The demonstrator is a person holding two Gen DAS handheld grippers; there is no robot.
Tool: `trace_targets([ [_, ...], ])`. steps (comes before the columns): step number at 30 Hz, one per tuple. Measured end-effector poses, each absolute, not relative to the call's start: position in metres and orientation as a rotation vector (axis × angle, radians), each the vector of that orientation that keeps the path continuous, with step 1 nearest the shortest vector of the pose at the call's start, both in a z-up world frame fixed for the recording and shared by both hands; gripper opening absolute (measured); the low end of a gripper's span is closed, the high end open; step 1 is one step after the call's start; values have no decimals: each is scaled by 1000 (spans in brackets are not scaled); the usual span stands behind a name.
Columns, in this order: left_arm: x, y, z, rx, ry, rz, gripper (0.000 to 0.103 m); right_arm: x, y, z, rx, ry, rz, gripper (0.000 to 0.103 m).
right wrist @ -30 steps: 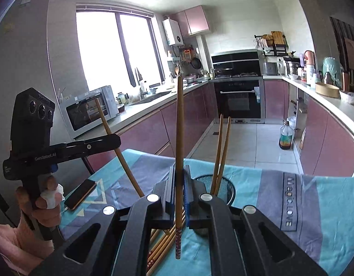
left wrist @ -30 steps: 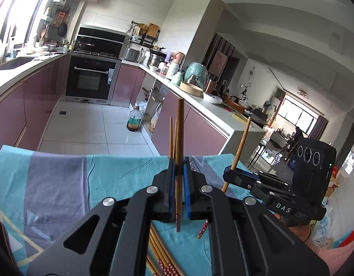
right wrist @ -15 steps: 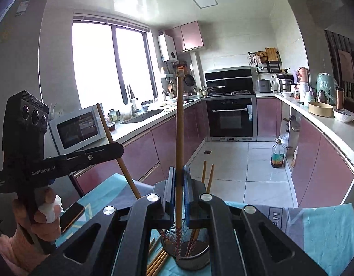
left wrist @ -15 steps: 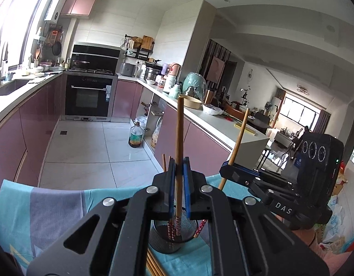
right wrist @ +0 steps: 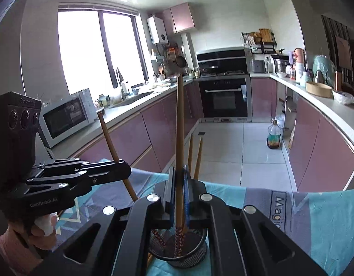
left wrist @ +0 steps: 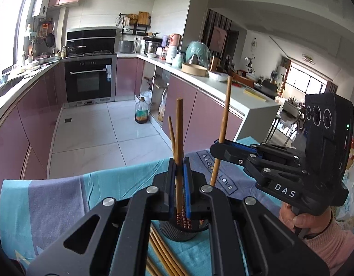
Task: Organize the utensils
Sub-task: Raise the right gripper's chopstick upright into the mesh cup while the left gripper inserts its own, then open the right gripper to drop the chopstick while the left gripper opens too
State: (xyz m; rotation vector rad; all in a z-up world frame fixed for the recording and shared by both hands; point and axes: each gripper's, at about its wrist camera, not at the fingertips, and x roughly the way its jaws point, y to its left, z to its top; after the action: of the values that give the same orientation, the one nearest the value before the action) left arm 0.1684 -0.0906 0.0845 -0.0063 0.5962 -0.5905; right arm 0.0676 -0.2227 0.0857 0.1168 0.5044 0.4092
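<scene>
A black mesh utensil cup [left wrist: 177, 231] [right wrist: 188, 256] stands on the teal tablecloth with two chopsticks leaning inside. My left gripper [left wrist: 178, 184] is shut on an upright wooden chopstick [left wrist: 179, 138] whose patterned tip is inside the cup. My right gripper [right wrist: 178, 191] is shut on another upright chopstick [right wrist: 179, 124], its tip also down in the cup. Each gripper shows in the other's view, the right gripper [left wrist: 219, 148] and the left gripper [right wrist: 125, 172]. Several loose chopsticks [left wrist: 163, 255] lie on the cloth beside the cup.
The teal and grey tablecloth [left wrist: 61, 197] [right wrist: 315, 218] covers the table. Beyond it are a tiled kitchen floor, purple cabinets, an oven [left wrist: 88, 82] and an oil bottle [right wrist: 274, 136] on the floor.
Both grippers have come down over the cup, carrying their chopsticks. The chopstick tips were above the cloth before and now sit inside the cup.
</scene>
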Motion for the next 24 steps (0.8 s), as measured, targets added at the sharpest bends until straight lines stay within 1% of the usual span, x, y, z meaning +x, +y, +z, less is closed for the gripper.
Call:
trace_targets([
  [8, 186, -93, 64, 31, 688, -616, 7, 83, -213, 64, 98, 618, 406, 5],
  [13, 202, -99, 56, 28, 709, -605, 8, 91, -209, 56, 93, 660, 385, 7],
  [21, 221, -104, 43, 17, 729, -558, 9, 99, -210, 51, 109, 677, 364, 8],
  [22, 222, -103, 42, 14, 728, -553, 11, 99, -210, 51, 108, 676, 365, 8],
  [24, 222, -102, 39, 5, 727, -552, 11, 99, -211, 50, 107, 675, 364, 8],
])
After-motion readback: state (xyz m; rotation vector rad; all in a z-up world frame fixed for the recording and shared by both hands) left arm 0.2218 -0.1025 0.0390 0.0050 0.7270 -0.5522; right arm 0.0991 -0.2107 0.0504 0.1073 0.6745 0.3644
